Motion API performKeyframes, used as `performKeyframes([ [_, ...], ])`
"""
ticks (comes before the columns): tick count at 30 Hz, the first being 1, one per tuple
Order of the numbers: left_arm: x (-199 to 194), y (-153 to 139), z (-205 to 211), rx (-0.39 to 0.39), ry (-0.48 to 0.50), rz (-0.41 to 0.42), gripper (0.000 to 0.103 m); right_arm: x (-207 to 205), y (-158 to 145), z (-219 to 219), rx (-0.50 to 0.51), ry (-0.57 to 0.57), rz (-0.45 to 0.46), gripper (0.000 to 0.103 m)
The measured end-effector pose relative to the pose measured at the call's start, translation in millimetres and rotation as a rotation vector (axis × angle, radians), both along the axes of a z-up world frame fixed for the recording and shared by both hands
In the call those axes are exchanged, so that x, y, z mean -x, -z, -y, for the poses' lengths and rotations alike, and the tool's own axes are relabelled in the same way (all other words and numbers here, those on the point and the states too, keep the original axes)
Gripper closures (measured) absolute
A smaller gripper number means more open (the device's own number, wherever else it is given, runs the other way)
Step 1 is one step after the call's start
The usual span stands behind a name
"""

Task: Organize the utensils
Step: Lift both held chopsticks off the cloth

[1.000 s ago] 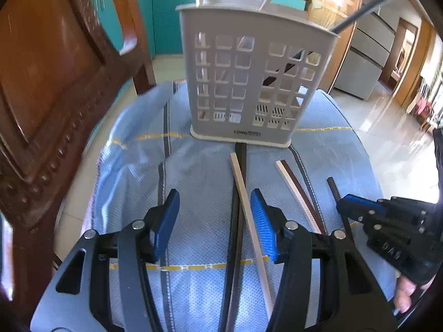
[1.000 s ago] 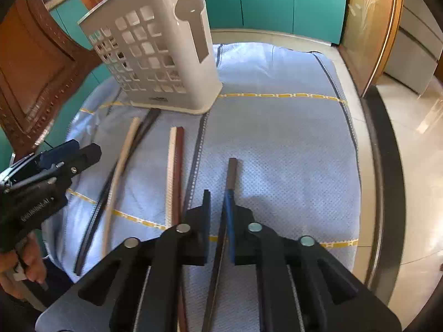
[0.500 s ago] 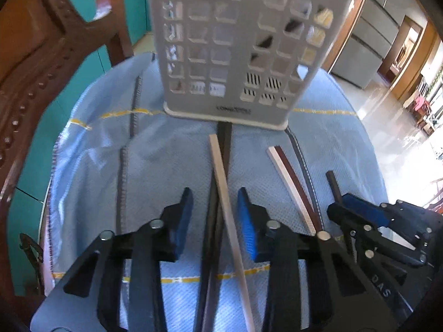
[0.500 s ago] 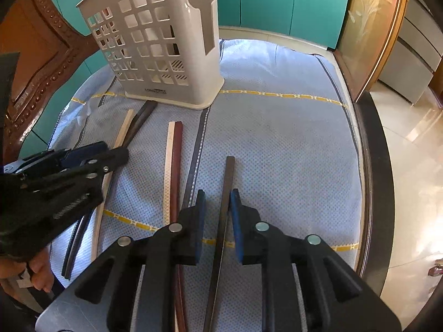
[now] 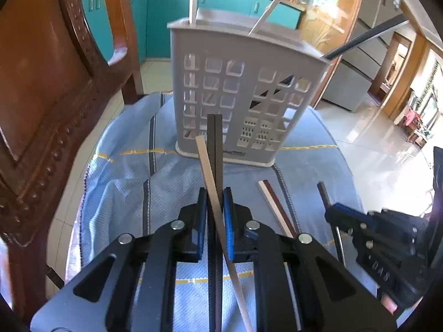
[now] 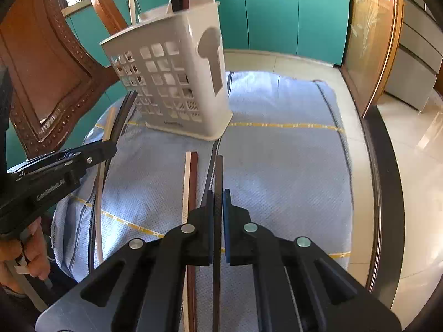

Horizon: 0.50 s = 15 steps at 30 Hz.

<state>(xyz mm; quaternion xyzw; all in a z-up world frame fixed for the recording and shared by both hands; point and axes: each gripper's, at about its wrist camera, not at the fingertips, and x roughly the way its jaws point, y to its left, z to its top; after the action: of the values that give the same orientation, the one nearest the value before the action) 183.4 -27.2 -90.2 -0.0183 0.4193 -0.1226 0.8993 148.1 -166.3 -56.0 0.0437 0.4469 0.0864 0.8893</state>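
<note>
Your left gripper (image 5: 215, 207) is clamped on a black chopstick pair (image 5: 215, 144) and one cream chopstick (image 5: 206, 166), their tips raised in front of the white utensil caddy (image 5: 243, 88). Your right gripper (image 6: 218, 207) is closed on a single dark chopstick (image 6: 218, 177) over the blue cloth (image 6: 277, 166). A cream-and-brown pair (image 6: 191, 182) lies on the cloth just beside it.

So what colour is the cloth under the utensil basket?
Light blue, with dark stripes and thin yellow lines. The cloth shows best in the right wrist view, under the basket.
</note>
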Motion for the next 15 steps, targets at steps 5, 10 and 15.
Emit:
performKeyframes([
  [5, 0, 5, -5, -0.004, 0.002, -0.019, 0.09, -1, 6, 3, 0.004, 0.012, -0.033, 0.096],
  [10, 2, 5, -14, 0.007, -0.008, -0.019, 0.09, -1, 7, 5, 0.009, 0.016, -0.043, 0.096],
  [15, -5, 11, -23, -0.03, -0.048, -0.051, 0.09, -4, 11, 5, 0.015, 0.021, -0.053, 0.096],
])
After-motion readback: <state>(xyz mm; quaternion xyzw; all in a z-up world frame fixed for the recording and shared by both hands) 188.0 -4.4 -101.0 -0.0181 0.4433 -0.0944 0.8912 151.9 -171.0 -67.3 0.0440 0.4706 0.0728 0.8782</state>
